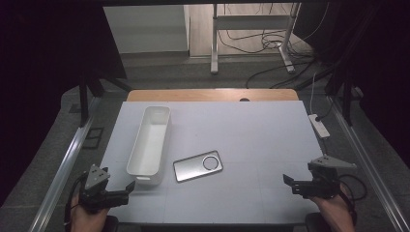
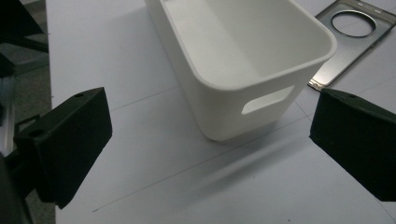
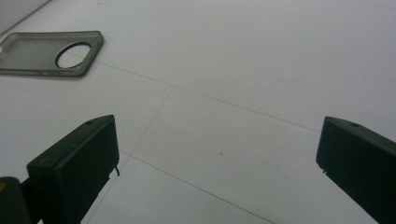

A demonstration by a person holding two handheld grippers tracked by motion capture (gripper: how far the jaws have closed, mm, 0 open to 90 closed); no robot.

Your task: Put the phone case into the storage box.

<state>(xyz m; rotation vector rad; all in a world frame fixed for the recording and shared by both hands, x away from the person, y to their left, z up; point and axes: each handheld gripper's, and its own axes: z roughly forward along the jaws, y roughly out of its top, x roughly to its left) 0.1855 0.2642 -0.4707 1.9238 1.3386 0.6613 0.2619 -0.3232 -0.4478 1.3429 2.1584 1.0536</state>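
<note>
Nothing is held yet: both the left gripper (image 1: 129,186) and right gripper (image 1: 287,180) have jaws spread wide. The phone case (image 1: 198,166) is probably to be picked up next and put in the white bin (image 1: 149,139).

Dim room: grey floor (image 1: 159,72), metal stand (image 1: 251,34), tangled cables (image 1: 251,41).

White bin (image 1: 150,140), plain; grey metallic phone case (image 1: 198,166) w/ silver ring; tabletop (image 1: 261,140) pale grey-white w/ faint grid lines; hand-held grippers black.

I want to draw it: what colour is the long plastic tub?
Plain white long plastic tub, shown best in the left gripper view.
</note>
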